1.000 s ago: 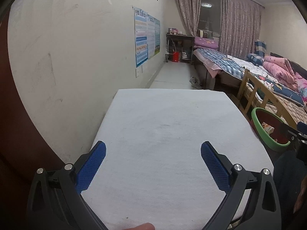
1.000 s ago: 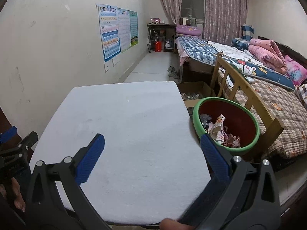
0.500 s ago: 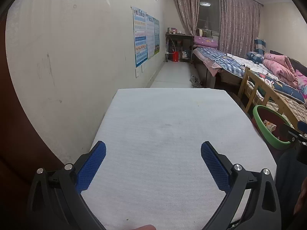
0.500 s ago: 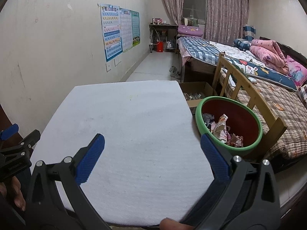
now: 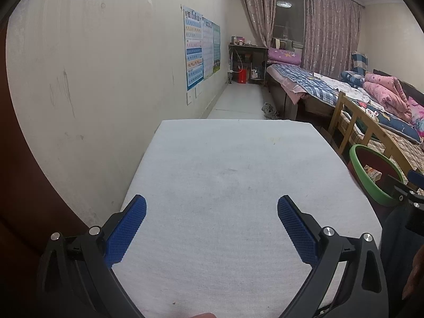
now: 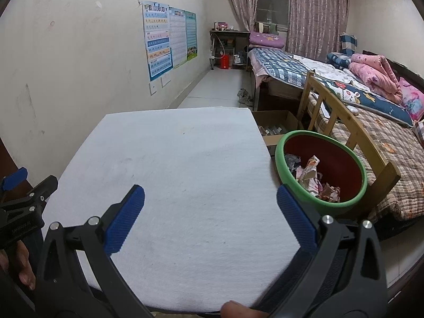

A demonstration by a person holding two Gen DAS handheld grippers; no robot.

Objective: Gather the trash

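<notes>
At the far left, a pale scuffed wall (image 5: 92, 79) carries 3 charts (image 6: 169, 37) pinned side by side. The left gripper (image 5: 212, 225) hovers over the near end of the desk (image 5: 225, 172), its 2 blue-padded jaws spread wide apart with only white desk cover between them. The right gripper (image 6: 210, 213) sits in the same posture a little to the right, jaws equally wide apart and holding nothing; its right jaw overlaps the near rim of the bin in the right wrist view. The trash (image 6: 310, 177), crumpled wrappers and paper, lies inside the green-rimmed red bin (image 6: 281, 164), which stands just beside the desk's right edge, so it is to the right of and beyond both sets of jaws, well outside either gap. Behind the bin sits an open cardboard box (image 6: 275, 122) on the floor, then a wooden bed frame (image 6: 344, 124) and a bed (image 6: 384, 143) with a checked quilt and pink bedding. Patterned curtains (image 6: 315, 13) hang at the far end.
</notes>
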